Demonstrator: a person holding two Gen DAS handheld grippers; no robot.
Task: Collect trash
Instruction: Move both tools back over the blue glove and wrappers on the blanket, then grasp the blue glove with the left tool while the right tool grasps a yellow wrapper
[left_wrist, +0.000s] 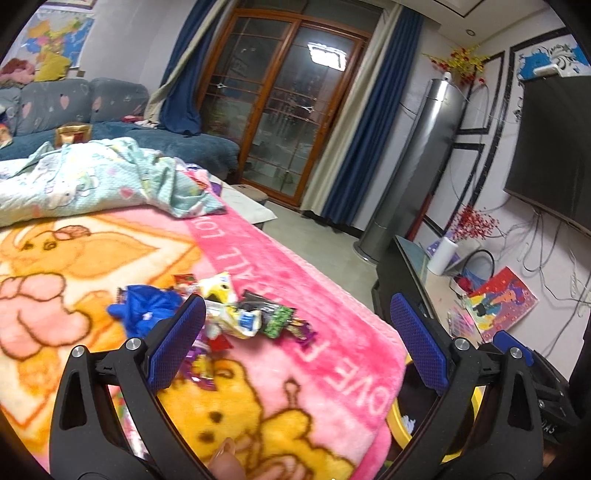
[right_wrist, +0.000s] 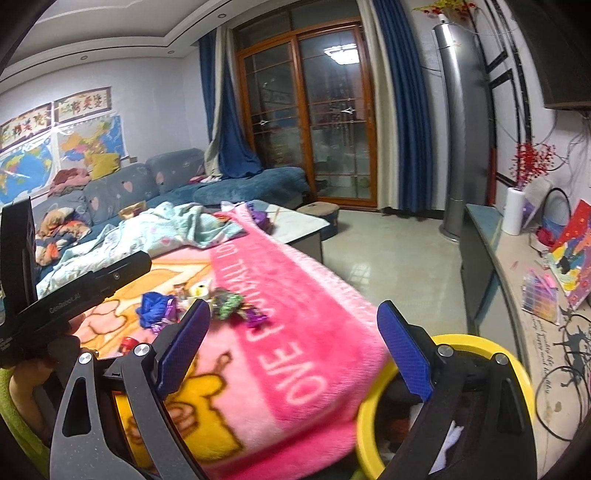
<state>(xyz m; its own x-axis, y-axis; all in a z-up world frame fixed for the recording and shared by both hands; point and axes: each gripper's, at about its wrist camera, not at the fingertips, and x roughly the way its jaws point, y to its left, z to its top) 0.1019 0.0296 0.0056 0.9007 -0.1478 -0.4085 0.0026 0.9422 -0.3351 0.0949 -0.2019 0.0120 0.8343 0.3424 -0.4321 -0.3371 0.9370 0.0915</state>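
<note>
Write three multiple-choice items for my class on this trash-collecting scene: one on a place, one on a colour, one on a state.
1. Where does the wrapper pile lie?
A. on the pink blanket
B. on the floor
C. on the sofa

2. What colour is the bin's rim?
A. green
B. yellow
C. red

3. How do the left tongs stand?
A. shut on a wrapper
B. shut, empty
C. open, empty

Answers:
1 A, the wrappers rest on the blanket near its edge.
2 B, the rim below the right tongs is yellow.
3 C, the blue pads stand wide apart with nothing between them.
</note>
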